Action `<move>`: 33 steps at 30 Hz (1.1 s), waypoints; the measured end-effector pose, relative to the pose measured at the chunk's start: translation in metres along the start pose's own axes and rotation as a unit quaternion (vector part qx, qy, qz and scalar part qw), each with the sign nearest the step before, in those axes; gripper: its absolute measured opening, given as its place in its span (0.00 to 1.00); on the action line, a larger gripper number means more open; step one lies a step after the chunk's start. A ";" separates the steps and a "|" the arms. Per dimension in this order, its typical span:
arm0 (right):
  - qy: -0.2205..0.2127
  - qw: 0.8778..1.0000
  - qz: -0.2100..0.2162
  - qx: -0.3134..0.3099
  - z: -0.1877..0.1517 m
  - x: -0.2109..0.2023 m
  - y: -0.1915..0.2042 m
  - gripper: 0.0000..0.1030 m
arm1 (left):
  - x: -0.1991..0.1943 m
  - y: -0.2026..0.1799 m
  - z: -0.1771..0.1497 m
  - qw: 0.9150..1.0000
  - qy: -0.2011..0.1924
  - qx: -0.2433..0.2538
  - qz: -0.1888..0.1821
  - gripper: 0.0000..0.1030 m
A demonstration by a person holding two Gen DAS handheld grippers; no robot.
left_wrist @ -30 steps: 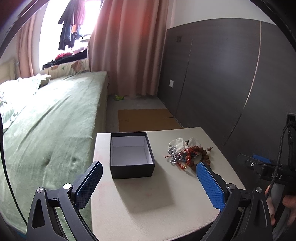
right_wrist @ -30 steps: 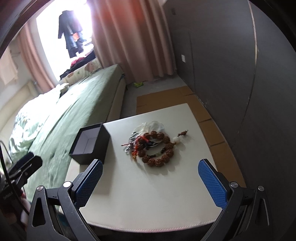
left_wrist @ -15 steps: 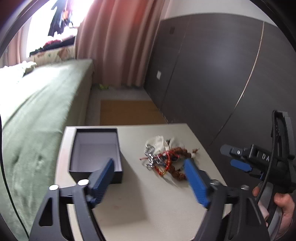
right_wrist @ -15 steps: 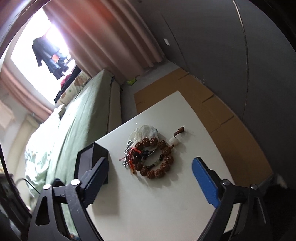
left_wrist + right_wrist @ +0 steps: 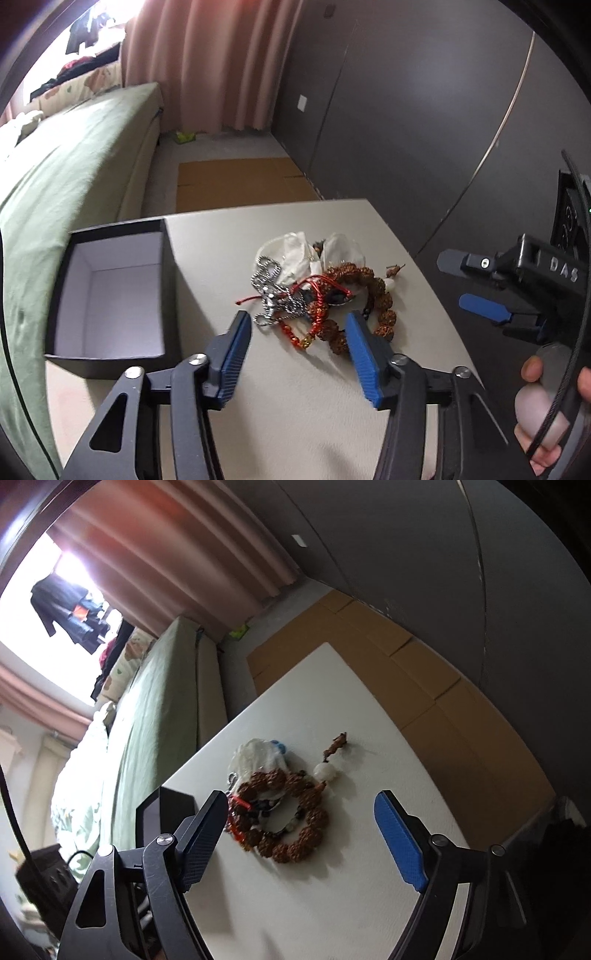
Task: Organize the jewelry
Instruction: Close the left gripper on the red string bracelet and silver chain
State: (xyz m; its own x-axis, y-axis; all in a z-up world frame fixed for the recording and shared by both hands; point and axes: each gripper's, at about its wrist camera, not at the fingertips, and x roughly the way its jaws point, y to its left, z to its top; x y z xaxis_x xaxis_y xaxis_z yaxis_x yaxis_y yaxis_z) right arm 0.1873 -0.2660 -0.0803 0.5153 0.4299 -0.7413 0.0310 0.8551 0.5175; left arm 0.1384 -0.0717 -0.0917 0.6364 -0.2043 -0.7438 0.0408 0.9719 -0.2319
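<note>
The jewelry lies in one tangled heap [image 5: 314, 291] near the middle of the pale bench [image 5: 295, 406], just right of the open dark box [image 5: 110, 291], which is empty. The left gripper [image 5: 299, 332] hangs just short of the heap; its fingers have just been closing to about half width, and nothing is between them yet. The right gripper [image 5: 301, 814] hovers above the same heap with fingers [image 5: 400, 840] wide, narrowed only a little, and holding nothing.

The main risk, as I judge it, is the tangle. A pinch on one strand could drag the rest along, since the red cord [image 5: 314, 286] and the silver chain [image 5: 273, 291] cross each other and lie against the big brown bead bracelet [image 5: 286, 812]. A piece lifted that way could drop short of the box or slide off the bench edge. Both grippers aim at one small pile, so they could also bump each other. The thin red bead strand [image 5: 295, 336] may slip between hard fingers.

Counted: one box, one heap, two grippers. In the heap I make out one brown bead bracelet with a white bead and tassel, one silver chain, one red cord, one red bead strand and one crumpled clear bag [image 5: 295, 254]; smaller pieces underneath I cannot tell apart.
</note>
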 end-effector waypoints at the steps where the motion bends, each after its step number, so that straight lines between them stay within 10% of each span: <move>1: 0.003 1.000 0.002 0.007 0.002 0.003 -0.003 0.81 | 0.005 -0.001 0.000 1.000 0.004 0.002 0.000 0.47; 15: 0.033 0.999 0.012 0.025 0.012 0.032 -0.009 0.81 | 0.049 0.000 0.005 1.000 0.028 0.006 0.008 0.38; 22: 0.034 0.999 0.015 0.019 0.011 0.033 -0.007 0.81 | 0.042 0.000 0.007 1.000 0.018 0.011 -0.010 0.08; 33: 0.035 0.999 0.016 0.006 0.006 0.035 0.005 0.81 | 0.017 0.015 0.015 0.999 -0.018 -0.015 -0.034 0.07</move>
State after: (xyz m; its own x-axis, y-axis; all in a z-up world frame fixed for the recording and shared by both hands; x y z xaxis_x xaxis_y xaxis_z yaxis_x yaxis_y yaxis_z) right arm 0.2109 -0.2485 -0.1007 0.4556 0.4772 -0.7515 0.0256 0.8368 0.5469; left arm 0.1611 -0.0586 -0.0981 0.6602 -0.2650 -0.7028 0.0626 0.9519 -0.3000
